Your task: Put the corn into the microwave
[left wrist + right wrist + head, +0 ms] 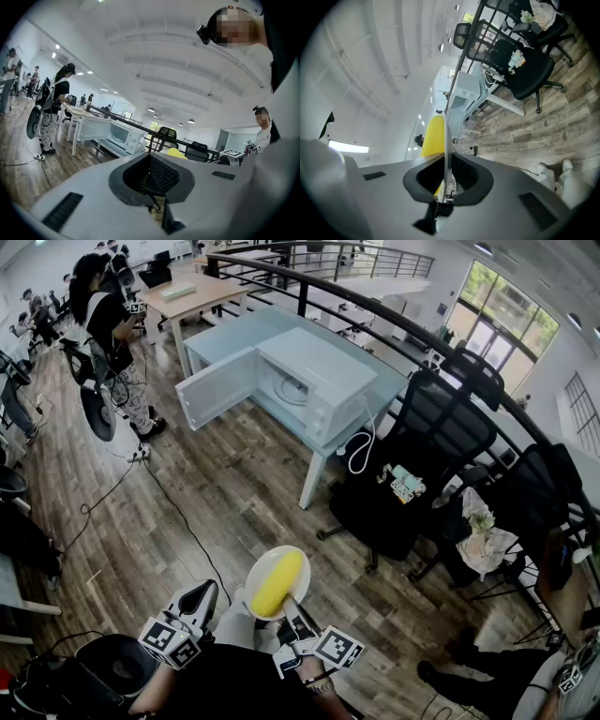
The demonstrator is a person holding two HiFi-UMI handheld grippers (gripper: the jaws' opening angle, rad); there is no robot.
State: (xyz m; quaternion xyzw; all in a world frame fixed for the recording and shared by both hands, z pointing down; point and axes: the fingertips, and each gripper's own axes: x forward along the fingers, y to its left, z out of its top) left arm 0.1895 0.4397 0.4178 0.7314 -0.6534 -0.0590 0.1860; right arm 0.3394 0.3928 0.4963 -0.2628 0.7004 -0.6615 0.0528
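A yellow corn cob [277,582] lies on a white plate [255,589] held low in front of me. My right gripper [298,613] is shut on the plate's near rim. In the right gripper view the plate [447,140] stands edge-on between the jaws, with the corn [433,136] on its left face. My left gripper [197,599] is beside the plate on the left, shut and empty. The white microwave [314,381] stands far ahead on a pale table [225,338], its door [216,387] swung open to the left. It also shows in the left gripper view as the microwave [124,134].
Black office chairs [422,456] stand right of the table, beside a curved black railing [375,315]. A cable [178,512] runs across the wooden floor between me and the table. A person [108,324] stands at the back left; another black chair [112,667] is at my lower left.
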